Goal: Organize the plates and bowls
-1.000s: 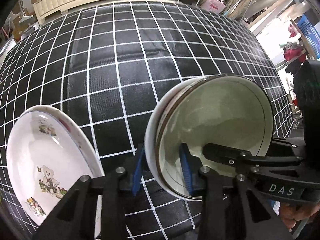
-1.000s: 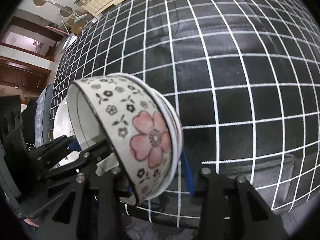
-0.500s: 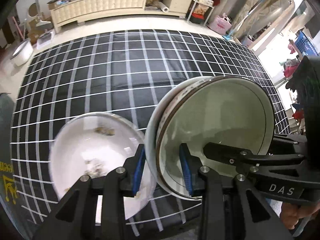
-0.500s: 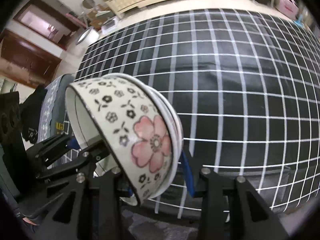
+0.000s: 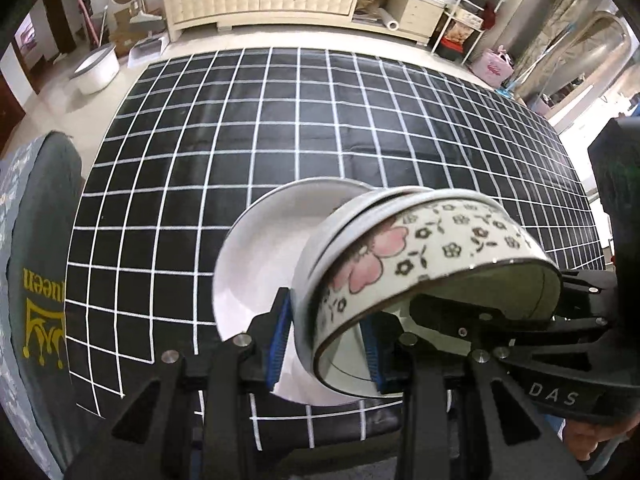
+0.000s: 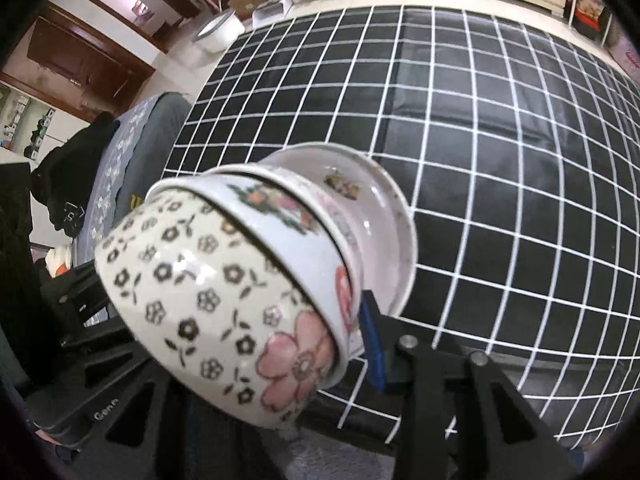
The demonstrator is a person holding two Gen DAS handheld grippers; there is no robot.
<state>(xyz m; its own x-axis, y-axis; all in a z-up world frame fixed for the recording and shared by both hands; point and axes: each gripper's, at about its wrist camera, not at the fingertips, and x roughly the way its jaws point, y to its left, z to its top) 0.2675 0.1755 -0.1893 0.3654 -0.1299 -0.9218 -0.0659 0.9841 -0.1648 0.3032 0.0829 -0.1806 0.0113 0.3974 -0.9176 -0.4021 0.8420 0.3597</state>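
Observation:
A nested stack of bowls (image 5: 432, 256) hangs tilted over the table, its outermost bowl cream with black blossoms and a pink flower (image 6: 200, 292). My left gripper (image 5: 325, 350) is shut on the stack's rim, one blue pad on each side of the wall. My right gripper (image 6: 304, 360) grips the opposite rim, jaws closing on it. Only its right blue pad (image 6: 372, 344) shows; its other finger is hidden behind the bowl. A white plate (image 5: 264, 264) with small pictures (image 6: 384, 216) lies on the black checked tablecloth (image 5: 280, 120) just beneath the stack. Whether they touch I cannot tell.
A grey cushioned seat with yellow lettering (image 5: 36, 280) stands off the table's left edge. Beyond the far edge are a white basin on the floor (image 5: 98, 66) and a cream cabinet (image 5: 272, 0). A hand (image 5: 596, 440) holds the right gripper.
Both grippers carried the bowl stack sideways until it came over the plate. The stack rolled, so its flowered outside now faces the left wrist camera.

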